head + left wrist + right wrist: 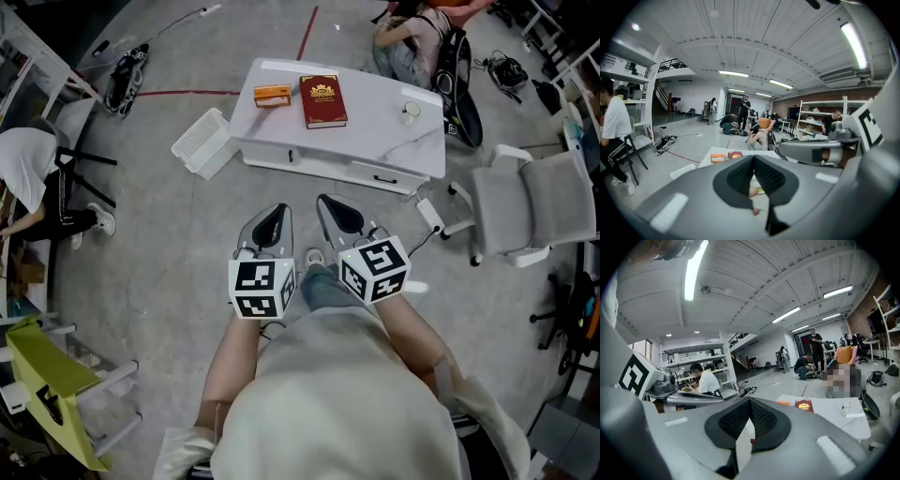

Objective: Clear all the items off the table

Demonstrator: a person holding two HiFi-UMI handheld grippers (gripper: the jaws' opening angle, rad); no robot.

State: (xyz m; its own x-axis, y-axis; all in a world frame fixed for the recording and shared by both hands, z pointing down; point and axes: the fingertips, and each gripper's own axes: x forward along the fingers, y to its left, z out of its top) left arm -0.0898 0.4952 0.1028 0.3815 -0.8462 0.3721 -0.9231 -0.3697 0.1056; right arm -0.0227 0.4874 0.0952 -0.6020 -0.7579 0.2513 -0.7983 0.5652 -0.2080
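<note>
A white marble-look table [375, 131] stands ahead on the grey floor. On it lie a dark red book [322, 100], a small orange box [272, 95] to its left and a small glass cup [411, 112] near its right end. My left gripper [274, 220] and right gripper [342, 215] hang side by side well short of the table, both shut with nothing between the jaws. The left gripper view shows the orange box [717, 158] and the book [735, 154] beyond the left gripper's closed jaws. In the right gripper view the book [804, 405] and the cup [845, 408] sit on the table [825, 413].
A white slatted basket [203, 142] lies on the floor left of the table. A grey office chair [530, 206] stands at the right. One person sits on the floor behind the table [409, 42], another sits at the far left [33, 183]. A yellow-green chair [52, 389] is at lower left.
</note>
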